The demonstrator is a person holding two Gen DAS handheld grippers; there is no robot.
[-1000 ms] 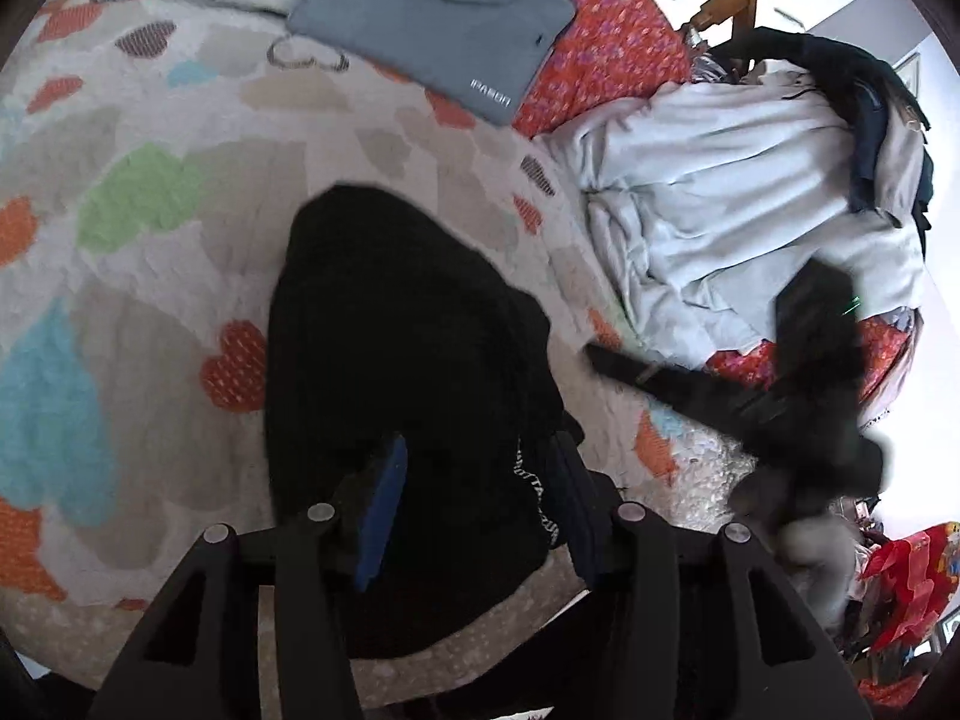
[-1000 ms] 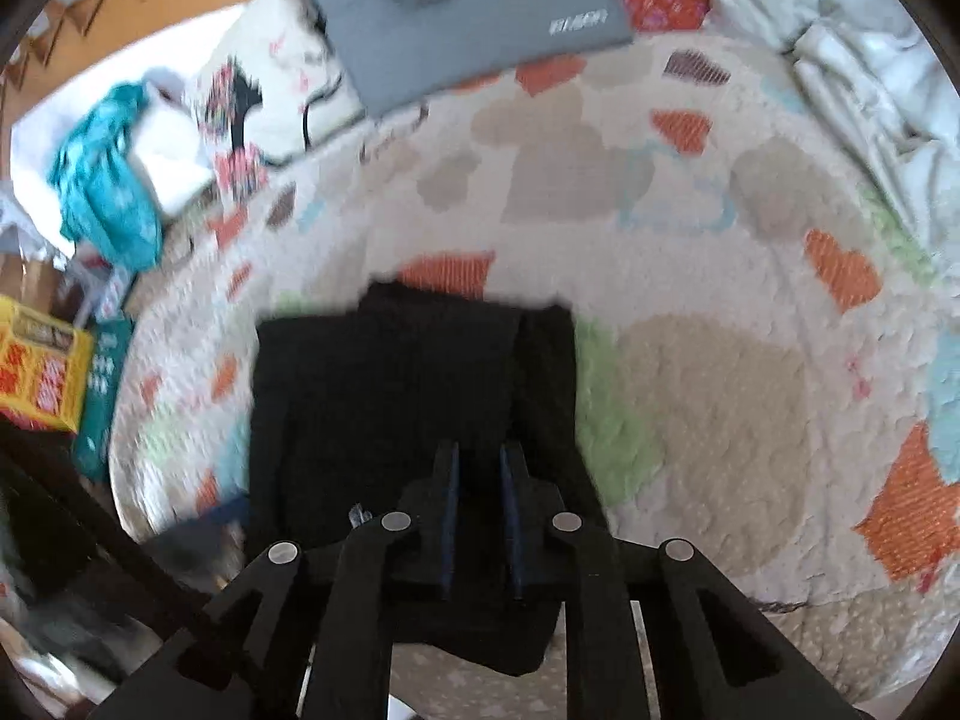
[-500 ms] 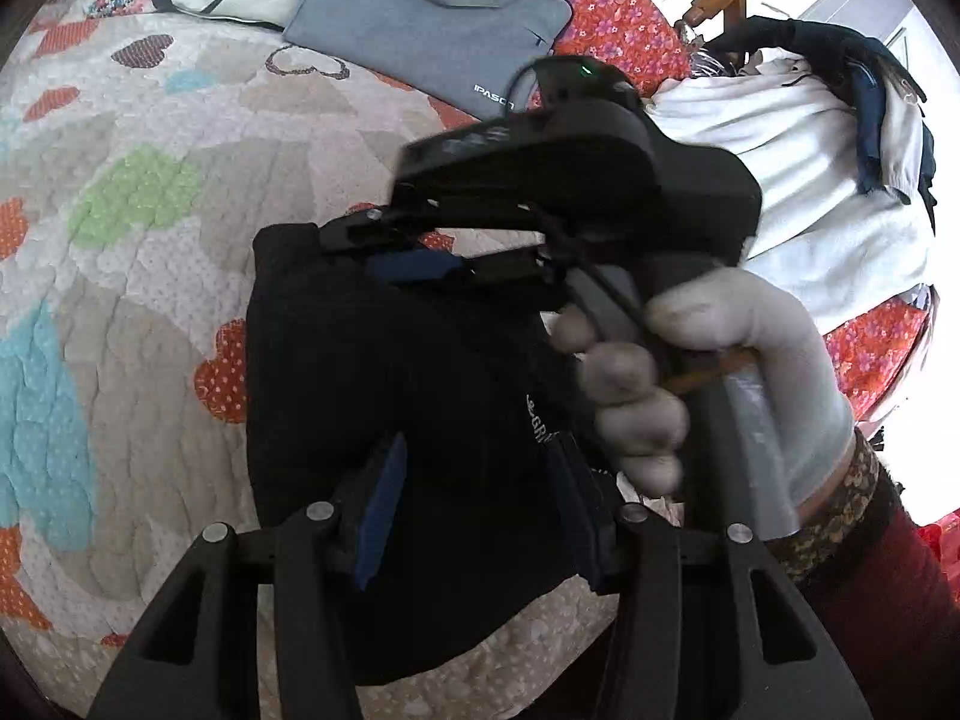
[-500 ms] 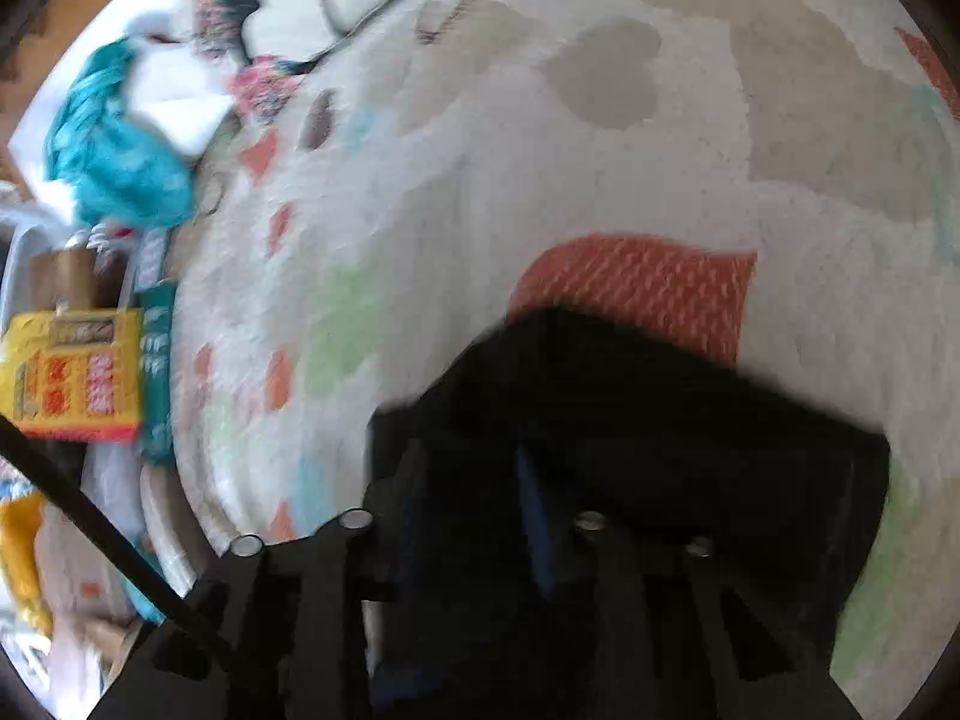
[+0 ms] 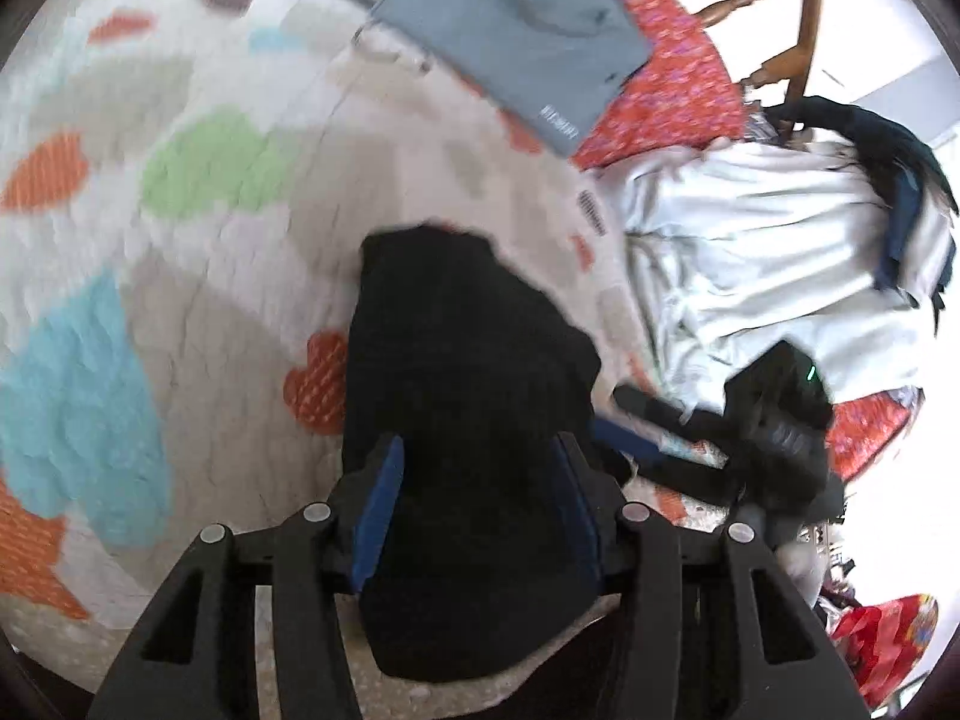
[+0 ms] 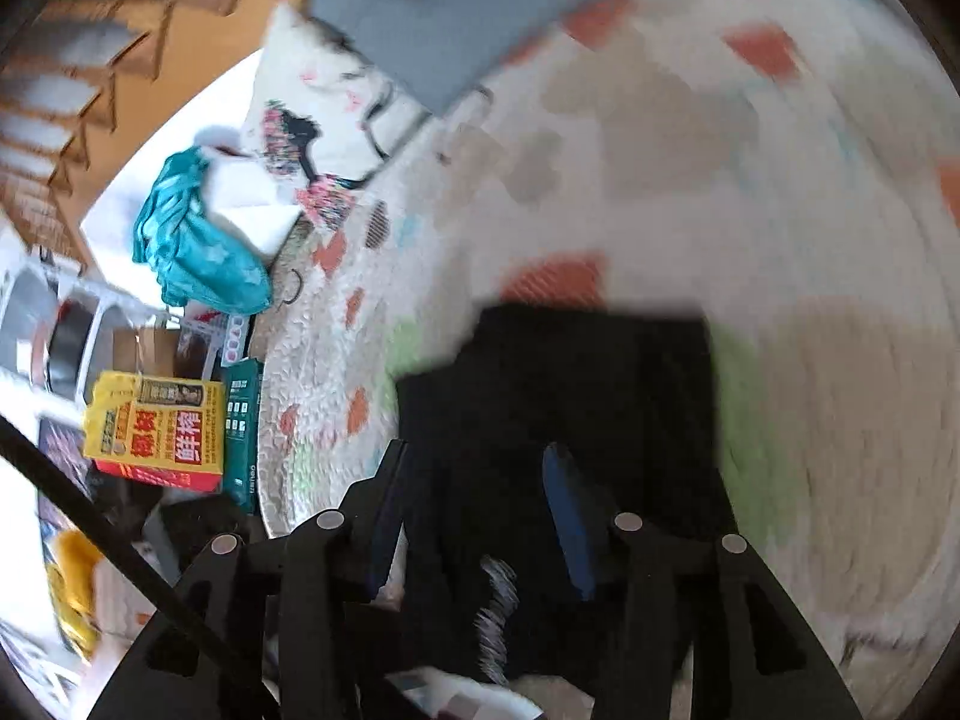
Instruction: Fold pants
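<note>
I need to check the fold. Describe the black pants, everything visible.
The black pants lie folded into a compact, roughly rectangular bundle on the heart-patterned quilt. The cloth looks soft, dark and matte. A small white-lettered strip shows at the near edge. The left gripper and right gripper both stand open above the near end. Whether the fingers touch the cloth cannot be told.

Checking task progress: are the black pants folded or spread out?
Folded: the black pants lie as one compact stacked bundle on the quilt.

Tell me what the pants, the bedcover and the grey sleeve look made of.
Pants: soft matte black fabric, probably knit; limp folds.
Bedcover: quilted cotton-like cloth; stitched puckers, printed hearts.
Sleeve: grey felt-like textile, flat, stiff-edged; uncertain.
</note>
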